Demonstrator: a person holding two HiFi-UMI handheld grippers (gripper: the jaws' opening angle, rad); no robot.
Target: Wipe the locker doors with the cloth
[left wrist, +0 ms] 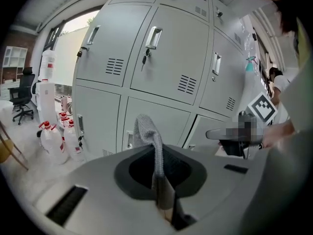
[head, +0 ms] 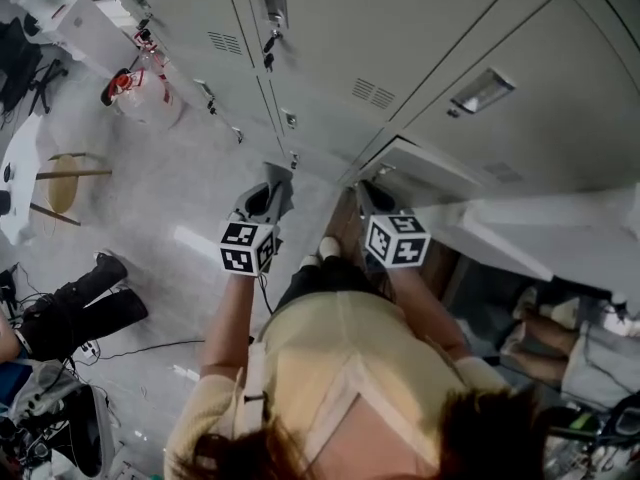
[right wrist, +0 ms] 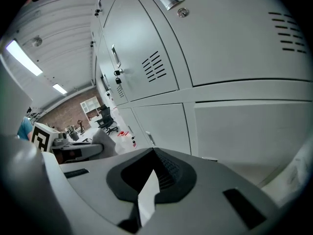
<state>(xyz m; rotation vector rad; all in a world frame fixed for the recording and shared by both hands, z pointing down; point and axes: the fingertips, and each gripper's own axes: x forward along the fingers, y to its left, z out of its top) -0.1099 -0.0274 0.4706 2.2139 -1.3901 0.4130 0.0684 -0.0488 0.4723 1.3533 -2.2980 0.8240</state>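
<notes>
Head view gives us the floor (head: 190, 198) at the left, where a wooden stool (head: 62, 180) stands and clear bottles with red caps (head: 140, 93) sit just beside the foot of the grey locker doors (head: 330, 28). Moving right, we see the left hand-held gripper (head: 266, 200), with its marker cube (head: 247, 247), stretched toward the bottom row of lockers. In the left gripper view its jaws are pressed together on the grey cloth (left wrist: 146, 131). The cloth rises from between them as a narrow strip and curls over at the top, in front of a lower door. We cannot tell whether the cloth touches that door. Further right, the right hand-held gripper (head: 375, 200) points at the same bottom row, near the left one. In the right gripper view its jaws are closed against each other and we see nothing held between them, with a plain lower door ahead.
</notes>
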